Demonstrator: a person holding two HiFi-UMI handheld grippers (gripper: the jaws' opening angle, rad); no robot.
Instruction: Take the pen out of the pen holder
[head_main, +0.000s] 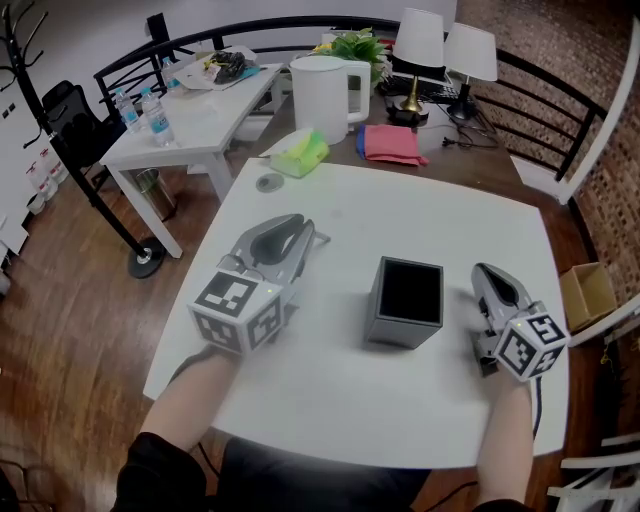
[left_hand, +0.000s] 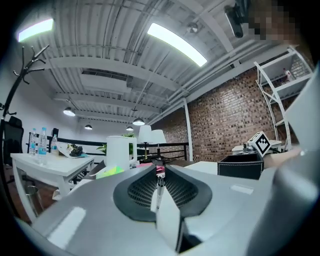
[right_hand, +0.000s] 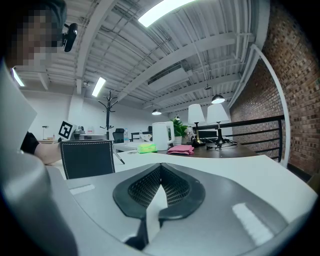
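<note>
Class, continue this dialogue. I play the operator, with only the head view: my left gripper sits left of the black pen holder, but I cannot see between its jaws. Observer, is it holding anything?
Observer: Yes. The left gripper view shows a slim silver pen pinched between the jaws of the left gripper.
Operator: And the right gripper?
Observer: Its own view shows its jaws closed together, with nothing between them.
Operator: What lies past them?
Observer: The pen holder, off to their left, with pale stitching along its edges.
</note>
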